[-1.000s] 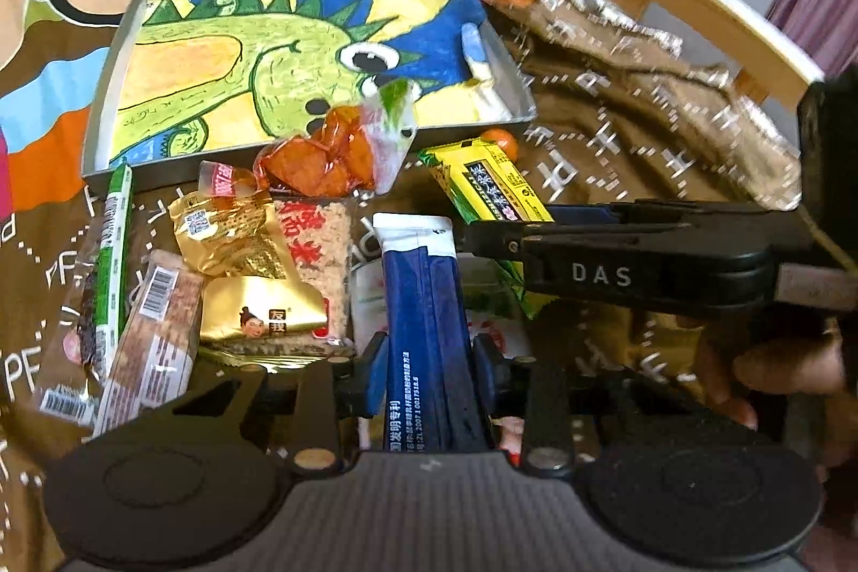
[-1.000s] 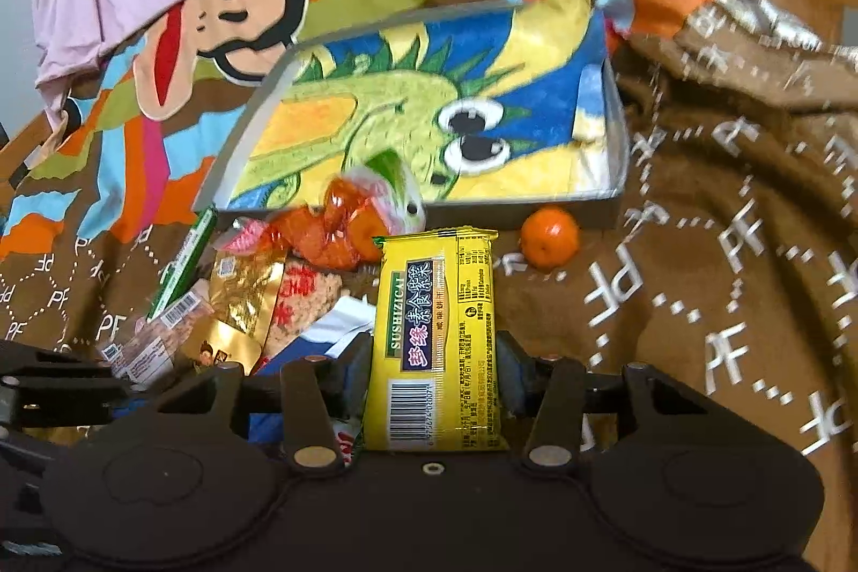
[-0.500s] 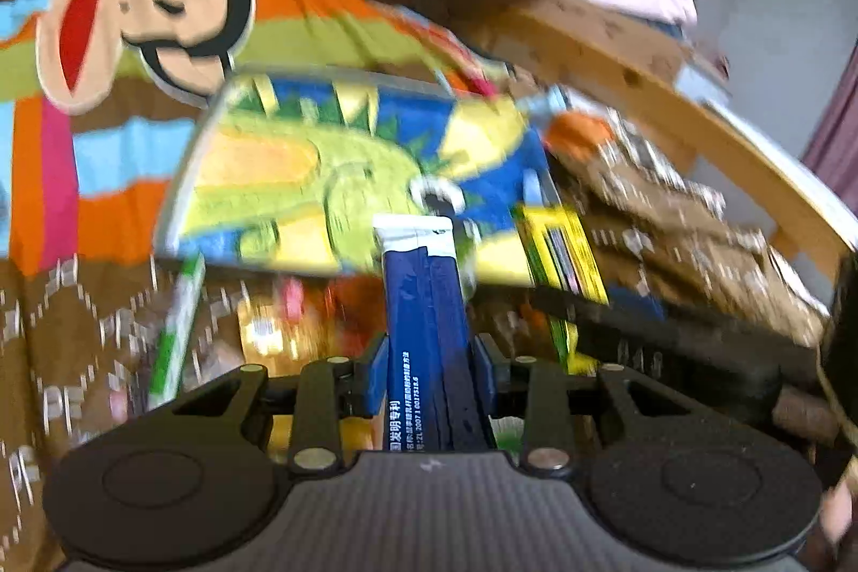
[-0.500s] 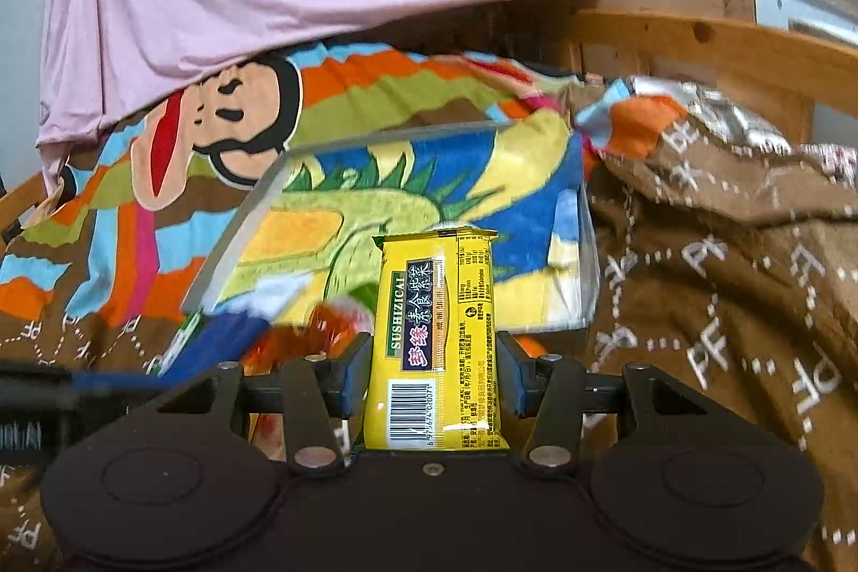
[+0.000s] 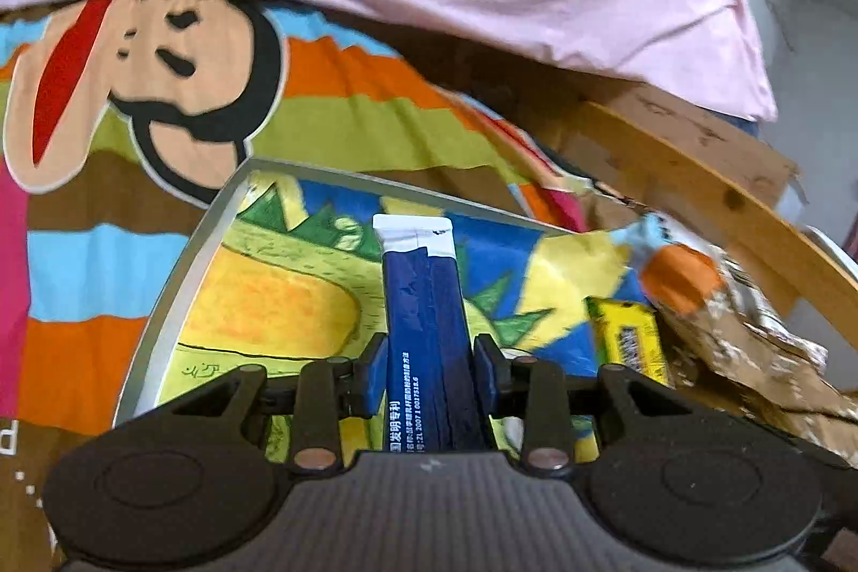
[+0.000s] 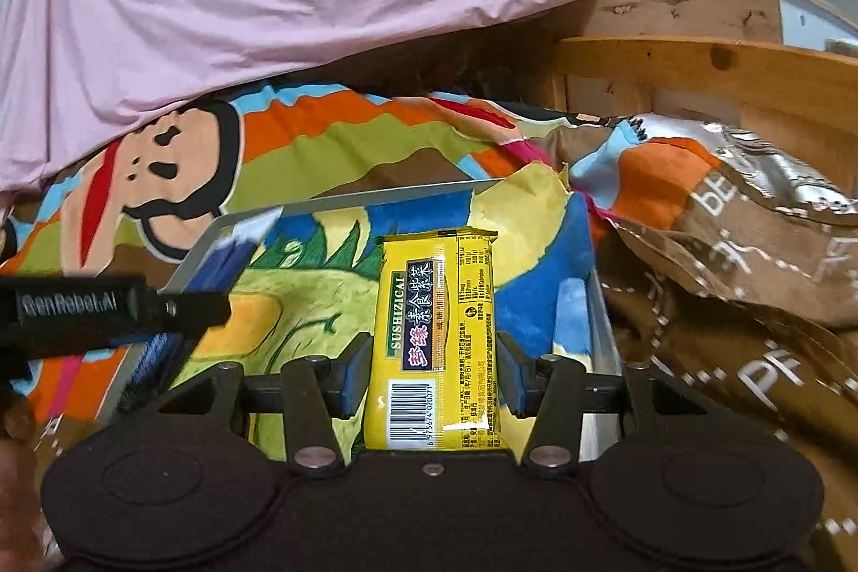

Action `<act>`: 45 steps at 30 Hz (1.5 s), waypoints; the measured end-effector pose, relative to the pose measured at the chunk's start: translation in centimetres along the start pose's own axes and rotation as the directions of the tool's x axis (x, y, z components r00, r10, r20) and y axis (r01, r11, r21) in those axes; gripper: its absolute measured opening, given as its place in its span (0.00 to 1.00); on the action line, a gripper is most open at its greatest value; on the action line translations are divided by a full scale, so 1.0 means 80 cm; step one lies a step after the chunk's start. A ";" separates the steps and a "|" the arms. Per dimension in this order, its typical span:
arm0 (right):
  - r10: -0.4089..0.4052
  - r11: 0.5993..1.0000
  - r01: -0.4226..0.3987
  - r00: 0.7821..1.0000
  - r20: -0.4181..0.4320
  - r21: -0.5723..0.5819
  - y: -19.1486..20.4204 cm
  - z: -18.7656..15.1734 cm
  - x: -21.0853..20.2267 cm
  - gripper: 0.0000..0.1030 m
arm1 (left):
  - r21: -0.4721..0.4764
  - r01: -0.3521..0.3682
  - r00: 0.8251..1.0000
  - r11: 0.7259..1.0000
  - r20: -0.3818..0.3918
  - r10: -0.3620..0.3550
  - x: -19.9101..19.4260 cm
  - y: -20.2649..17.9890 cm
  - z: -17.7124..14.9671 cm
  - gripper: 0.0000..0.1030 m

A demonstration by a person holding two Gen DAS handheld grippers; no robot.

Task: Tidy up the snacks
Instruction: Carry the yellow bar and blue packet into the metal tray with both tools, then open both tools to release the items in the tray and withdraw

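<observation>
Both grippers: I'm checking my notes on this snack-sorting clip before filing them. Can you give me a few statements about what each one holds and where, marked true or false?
1. The left gripper is shut on a blue packet. True.
2. The right gripper is empty. False: it is shut on a yellow packet.
3. Both packets are held above the tray with the dinosaur picture. True.
4. The blue packet has a red top edge. False: its top edge is white.
5. The yellow packet shows a barcode near its lower end. True.
</observation>
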State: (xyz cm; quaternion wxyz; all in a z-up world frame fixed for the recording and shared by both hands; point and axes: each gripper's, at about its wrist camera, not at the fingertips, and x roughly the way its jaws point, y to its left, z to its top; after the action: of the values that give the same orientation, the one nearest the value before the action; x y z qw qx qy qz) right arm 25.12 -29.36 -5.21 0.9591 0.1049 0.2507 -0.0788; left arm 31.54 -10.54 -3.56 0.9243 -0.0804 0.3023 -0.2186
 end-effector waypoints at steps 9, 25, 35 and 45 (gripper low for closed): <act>-0.004 1.000 0.002 0.999 -0.047 -0.030 0.017 -0.005 0.054 0.49 | -0.102 -0.053 0.997 0.993 -0.057 0.047 0.054 0.051 -0.010 0.36; -0.030 0.998 0.025 0.996 -0.087 -0.061 0.023 -0.028 0.076 0.52 | -0.062 -0.074 0.994 0.995 -0.086 0.068 0.071 0.045 -0.021 0.46; -0.044 0.997 0.041 0.998 -0.047 -0.060 0.020 -0.015 0.048 0.67 | -0.008 -0.088 0.995 0.996 -0.053 0.087 0.045 0.033 -0.013 0.81; -0.067 0.996 0.070 0.996 0.067 -0.057 0.021 0.015 -0.034 0.94 | -0.084 -0.079 0.992 0.993 0.095 0.087 -0.048 0.025 0.015 0.98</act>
State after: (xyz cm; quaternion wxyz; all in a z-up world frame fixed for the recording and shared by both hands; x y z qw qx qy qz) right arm 23.69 -27.78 -2.58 0.9662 0.0653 0.2252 -0.1076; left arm 30.21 -7.00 -1.12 0.9424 -0.1155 0.2681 -0.1636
